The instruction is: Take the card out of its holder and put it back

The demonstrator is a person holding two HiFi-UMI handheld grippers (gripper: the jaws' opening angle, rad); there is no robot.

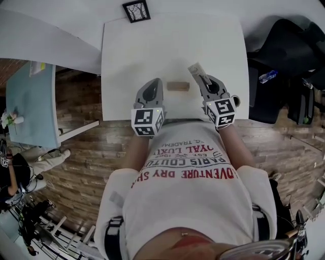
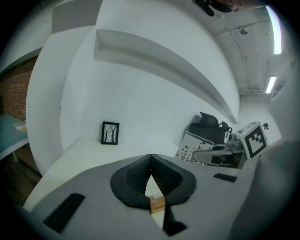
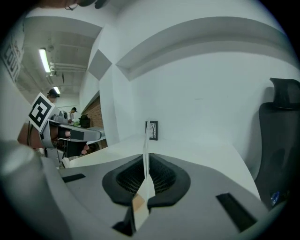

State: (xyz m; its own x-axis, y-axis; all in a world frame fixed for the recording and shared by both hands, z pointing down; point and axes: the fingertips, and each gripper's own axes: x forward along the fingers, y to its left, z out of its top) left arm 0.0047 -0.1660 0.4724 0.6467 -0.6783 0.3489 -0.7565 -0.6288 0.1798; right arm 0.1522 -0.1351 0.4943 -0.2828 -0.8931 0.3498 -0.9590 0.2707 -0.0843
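Our right tool pinches the card, already out. Our left tool is closed and empty. Returning it to the holder remains, we judge.

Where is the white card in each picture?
Head view: card, right of centre, held by the right gripper.
Left gripper view: card at middle right.
Right gripper view: card edge-on, centre, between the jaws.
Shared landmark: the small black-framed picture.

framed picture: upright at white table's far edge | black chair: right of table | teal table: left
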